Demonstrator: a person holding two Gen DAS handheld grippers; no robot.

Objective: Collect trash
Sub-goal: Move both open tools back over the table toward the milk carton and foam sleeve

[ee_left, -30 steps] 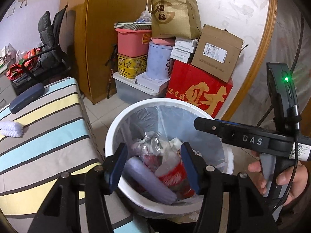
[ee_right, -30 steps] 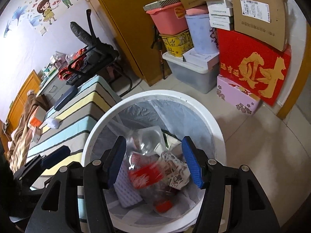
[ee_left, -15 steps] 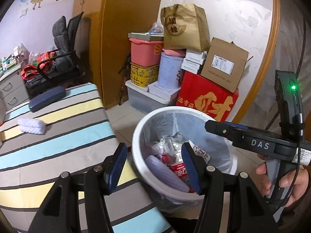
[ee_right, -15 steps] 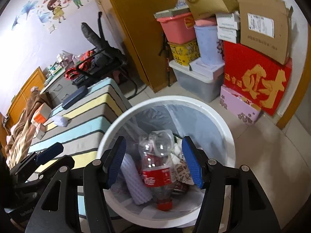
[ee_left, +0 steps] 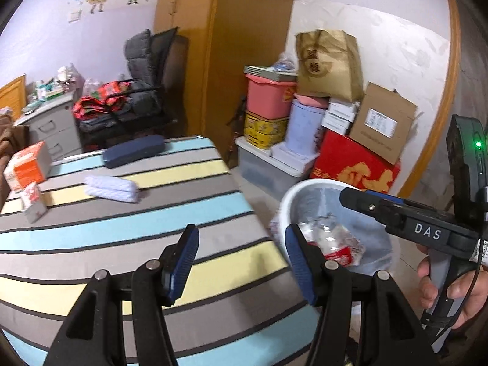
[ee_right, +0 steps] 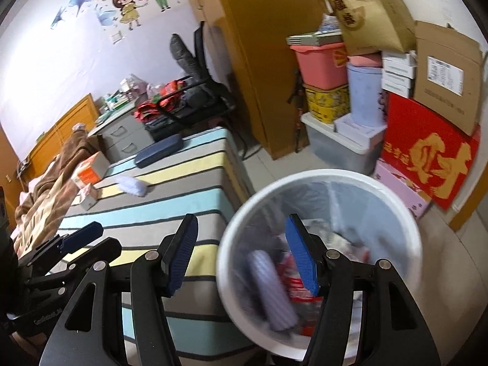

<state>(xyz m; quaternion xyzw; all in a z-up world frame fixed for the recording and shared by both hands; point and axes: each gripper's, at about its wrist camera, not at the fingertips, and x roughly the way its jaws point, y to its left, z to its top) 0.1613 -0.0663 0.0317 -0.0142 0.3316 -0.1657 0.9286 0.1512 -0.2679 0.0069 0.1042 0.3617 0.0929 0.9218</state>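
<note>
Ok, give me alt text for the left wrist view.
The left gripper, open and empty, hangs over a striped bed beside a white trash bin holding a crushed bottle. The right gripper reaches over the bin.

glossy white plastic bin (ee_right: 320, 177), striped cloth bedcover (ee_left: 122, 222), cardboard boxes (ee_left: 381, 122).
</note>
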